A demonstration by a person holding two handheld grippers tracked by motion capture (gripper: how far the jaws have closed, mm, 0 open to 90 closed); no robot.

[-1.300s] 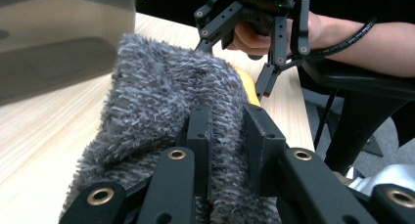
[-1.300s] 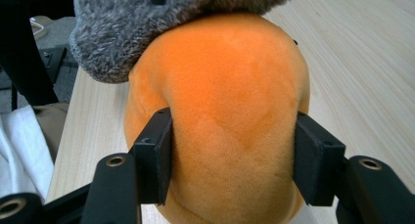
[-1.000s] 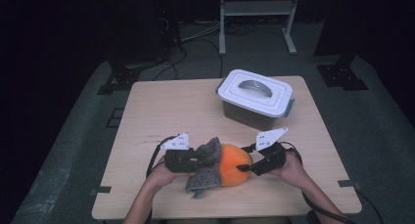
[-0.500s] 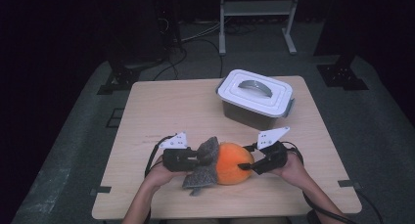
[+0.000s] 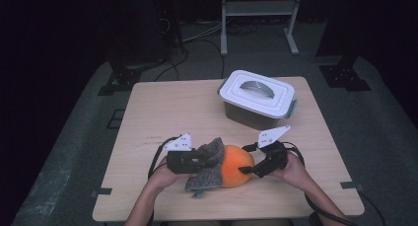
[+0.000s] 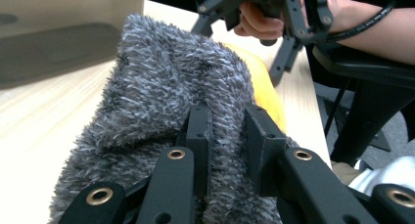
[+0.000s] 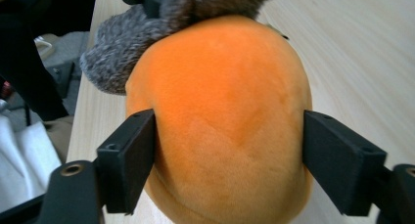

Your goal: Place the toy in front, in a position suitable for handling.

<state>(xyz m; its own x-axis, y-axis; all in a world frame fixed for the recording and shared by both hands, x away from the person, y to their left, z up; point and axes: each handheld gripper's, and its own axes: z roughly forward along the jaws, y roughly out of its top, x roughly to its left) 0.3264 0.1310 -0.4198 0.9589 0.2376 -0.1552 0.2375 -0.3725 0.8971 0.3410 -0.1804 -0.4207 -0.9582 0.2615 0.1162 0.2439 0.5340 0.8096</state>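
Observation:
A round orange plush (image 5: 235,163) lies near the table's front edge, with a grey fuzzy cloth (image 5: 204,172) draped over its left side. My left gripper (image 5: 209,162) is shut on a fold of this grey cloth (image 6: 166,87), its pads (image 6: 198,136) sunk into the pile. My right gripper (image 5: 248,169) comes at the plush from the right. Its jaws have just been opening. In the right gripper view the orange plush (image 7: 225,116) sits between the spread pads (image 7: 129,150), which lie along its sides without denting it.
A lidded container (image 5: 256,98) with a white lid and grey handle stands at the back right of the wooden table (image 5: 162,107). The person's forearms come in from the front edge. A dark floor with cables and a metal stand lies beyond the table.
The right gripper's jaws stand wider around the orange plush than before. Both hands, the plush and the grey cloth stay where they were.

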